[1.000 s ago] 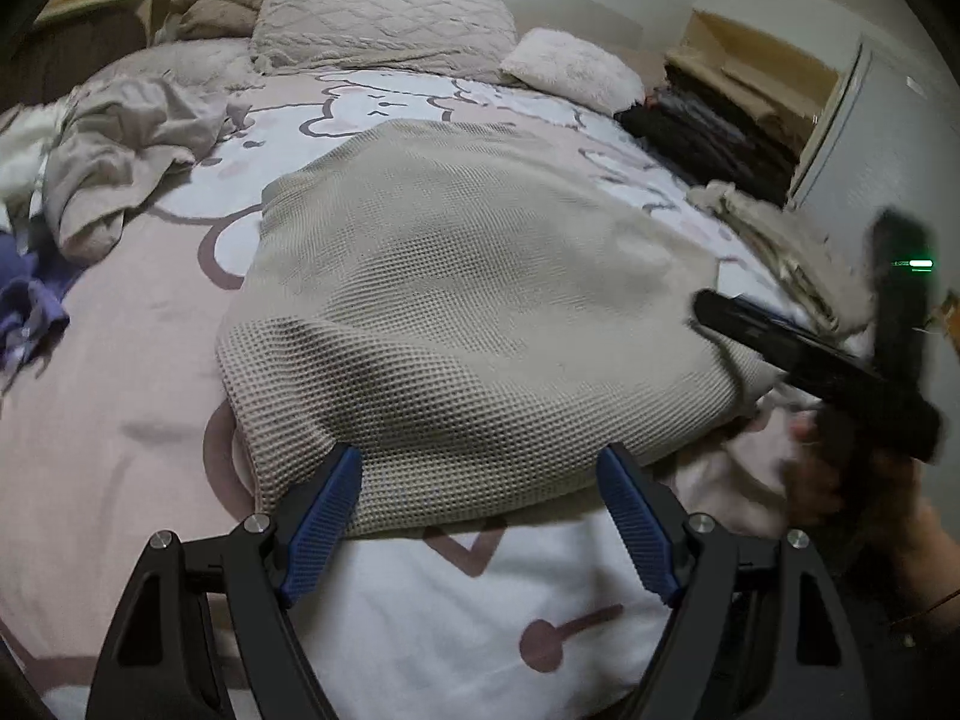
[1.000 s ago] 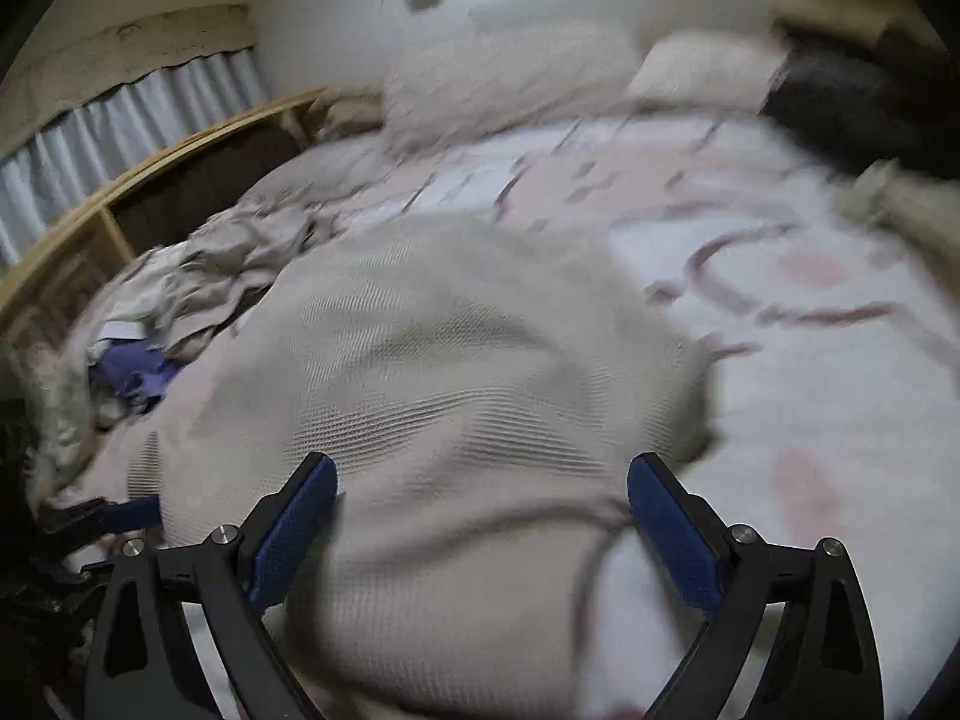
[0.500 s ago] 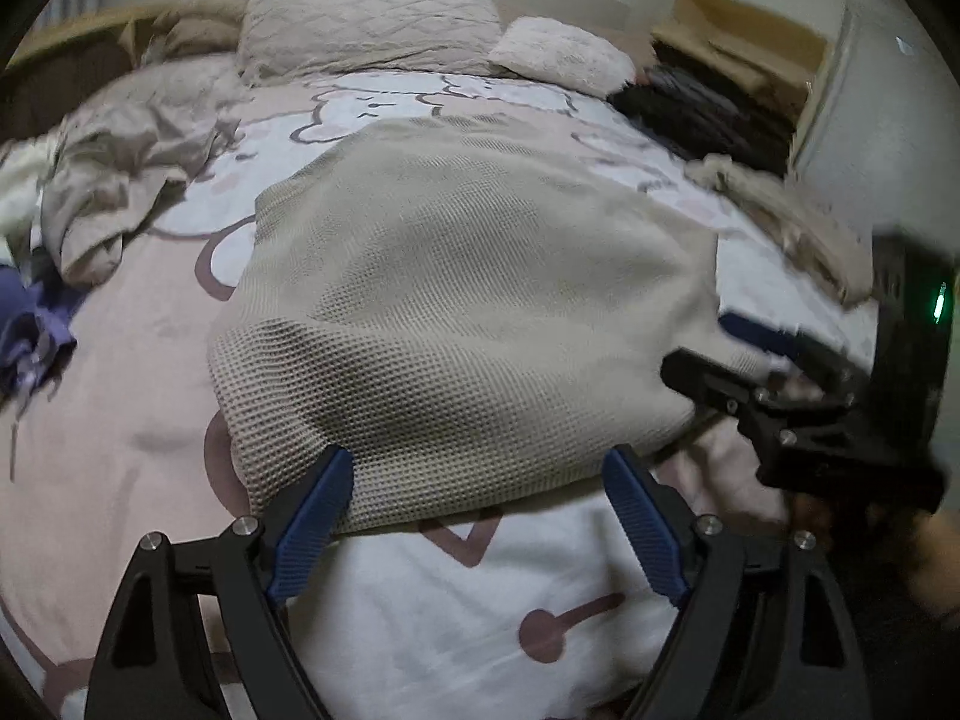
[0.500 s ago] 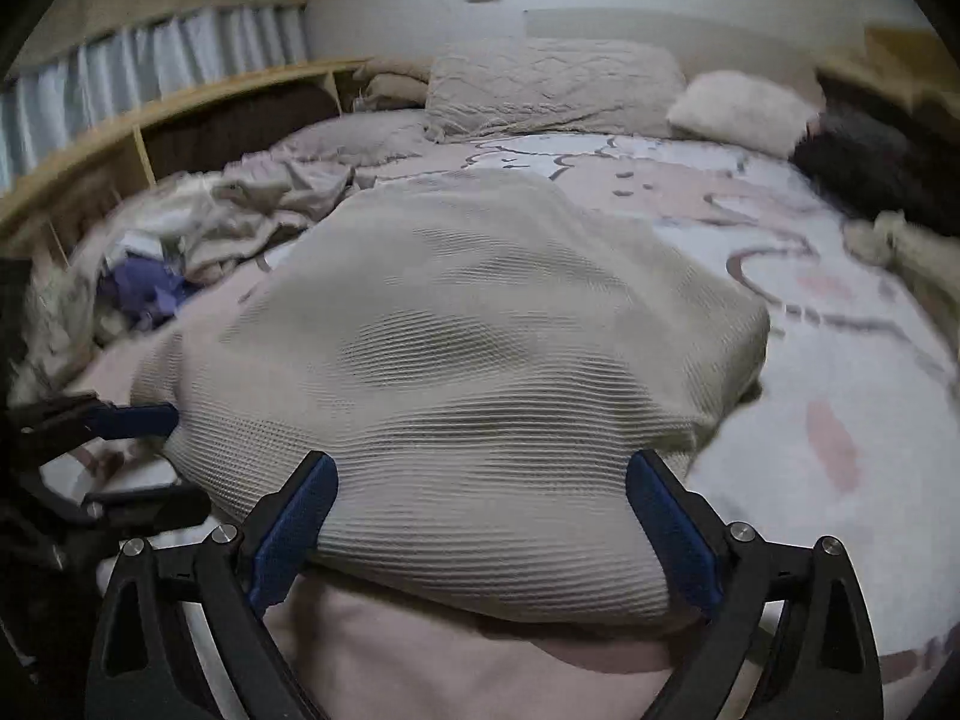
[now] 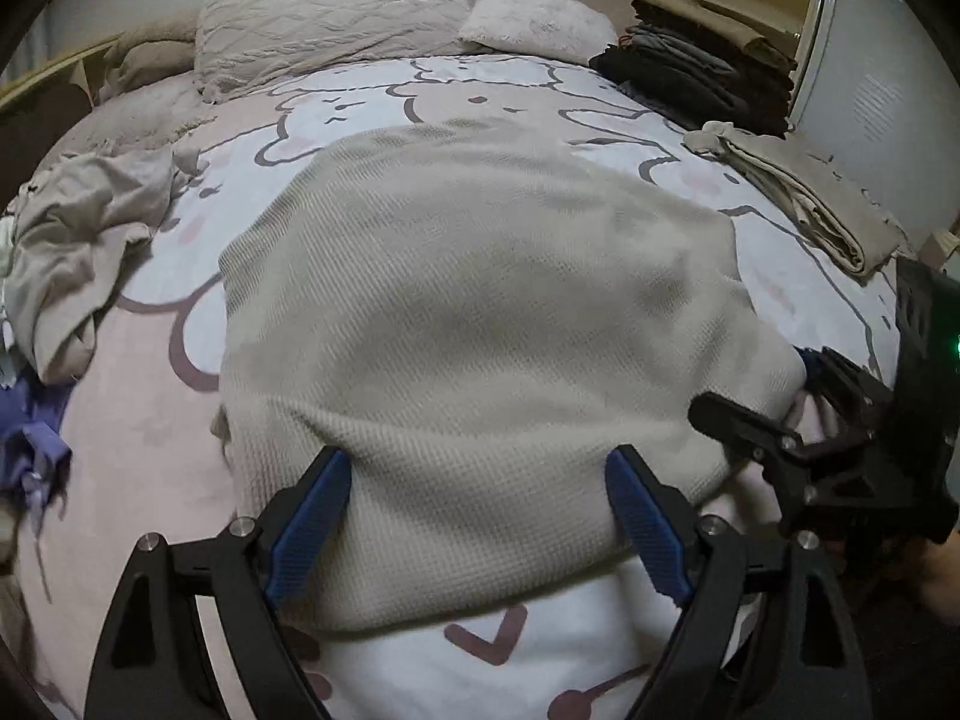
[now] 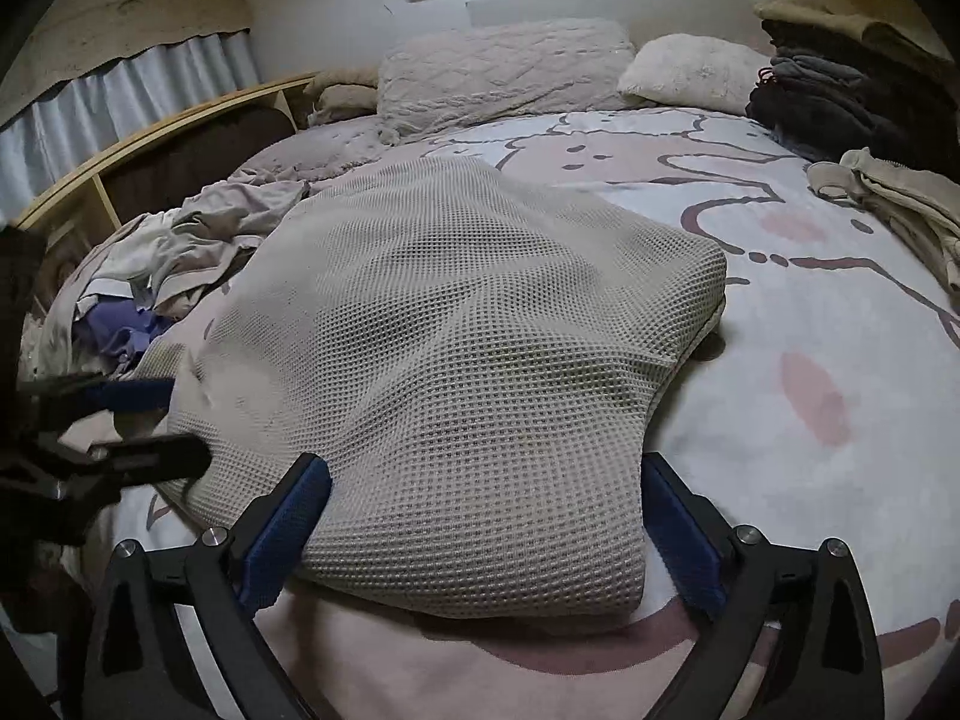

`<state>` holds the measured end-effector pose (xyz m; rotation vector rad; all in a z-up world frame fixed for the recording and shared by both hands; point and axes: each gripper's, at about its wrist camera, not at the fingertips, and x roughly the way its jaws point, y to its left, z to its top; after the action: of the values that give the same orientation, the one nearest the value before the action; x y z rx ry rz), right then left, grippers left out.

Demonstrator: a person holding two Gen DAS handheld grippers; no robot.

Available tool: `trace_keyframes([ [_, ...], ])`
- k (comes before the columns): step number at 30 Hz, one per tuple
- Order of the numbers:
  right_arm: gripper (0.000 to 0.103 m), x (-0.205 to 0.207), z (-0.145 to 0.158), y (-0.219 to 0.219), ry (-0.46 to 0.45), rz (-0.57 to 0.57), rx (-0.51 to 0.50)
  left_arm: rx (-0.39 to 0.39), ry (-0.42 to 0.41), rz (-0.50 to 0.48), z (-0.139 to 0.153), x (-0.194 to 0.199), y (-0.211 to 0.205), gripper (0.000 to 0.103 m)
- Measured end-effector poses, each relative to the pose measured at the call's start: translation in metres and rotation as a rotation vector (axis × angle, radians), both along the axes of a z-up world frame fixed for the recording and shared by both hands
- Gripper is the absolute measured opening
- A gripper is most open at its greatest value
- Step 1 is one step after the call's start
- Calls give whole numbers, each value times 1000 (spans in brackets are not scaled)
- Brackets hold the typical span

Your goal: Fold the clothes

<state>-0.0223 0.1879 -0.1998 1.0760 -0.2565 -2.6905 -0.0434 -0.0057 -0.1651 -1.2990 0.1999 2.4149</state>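
Observation:
A beige waffle-knit garment (image 5: 474, 324) lies folded over on the bed; it also shows in the right wrist view (image 6: 456, 348). My left gripper (image 5: 480, 510) is open, its blue pads straddling the garment's near edge. My right gripper (image 6: 486, 534) is open, its pads on either side of the garment's near right corner. The right gripper also shows at the right of the left wrist view (image 5: 804, 414), at the garment's corner. The left gripper shows at the left of the right wrist view (image 6: 150, 420), at the other corner.
The bed has a pink and white cartoon cover (image 5: 492, 96). Crumpled clothes (image 5: 78, 240) and a purple item (image 5: 30, 450) lie left. Folded beige cloth (image 5: 804, 204) and a dark stack (image 5: 702, 78) lie right. Pillows (image 5: 336, 18) are at the head.
Both grippers have moved in toward the garment's near edge and now straddle it. The right gripper came down from a raised position to the garment's right corner.

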Motion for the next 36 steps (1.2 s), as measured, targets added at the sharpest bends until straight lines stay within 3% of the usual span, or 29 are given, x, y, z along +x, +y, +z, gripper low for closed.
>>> trace_keyframes([
  [2, 100, 6, 7, 3, 9, -33, -13, 14, -4, -4, 4, 5, -7, 86],
  [5, 100, 19, 43, 9, 99, -52, -41, 37, -30, -5, -4, 18, -18, 86],
  [9, 97, 2, 95, -17, 141, 107, 84, 100, 9, 18, -9, 31, -27, 86],
  [11, 79, -14, 106, -39, 136, 229, 123, 149, 36, 40, -9, 34, -32, 87],
  [12, 74, -27, 107, -51, 111, 296, 128, 196, 39, 60, -10, 34, -36, 87],
  [13, 58, -39, 104, -64, 73, 349, 126, 238, 42, 78, -10, 33, -40, 87],
  [14, 51, -51, 100, -76, 32, 395, 122, 267, 44, 86, -10, 33, -43, 88],
  [18, 48, -90, 67, -135, -118, 544, 227, 321, 55, 83, -11, 34, -49, 88],
  [21, 43, -114, 41, -163, -139, 531, 364, 340, 47, 81, -14, 34, -51, 88],
  [22, 36, -125, 37, -165, -150, 512, 365, 348, 45, 81, -14, 34, -52, 88],
  [25, 32, -158, 35, -160, -184, 459, 306, 376, 47, 78, -16, 33, -57, 88],
  [32, 32, -180, 56, -154, -188, 419, 223, 442, 41, 82, -17, 29, -64, 88],
  [34, 32, -172, 72, -163, -176, 490, 153, 447, 43, 82, -17, 31, -65, 88],
  [36, 32, -159, 78, -184, -154, 588, 173, 447, 45, 83, -17, 31, -64, 88],
])
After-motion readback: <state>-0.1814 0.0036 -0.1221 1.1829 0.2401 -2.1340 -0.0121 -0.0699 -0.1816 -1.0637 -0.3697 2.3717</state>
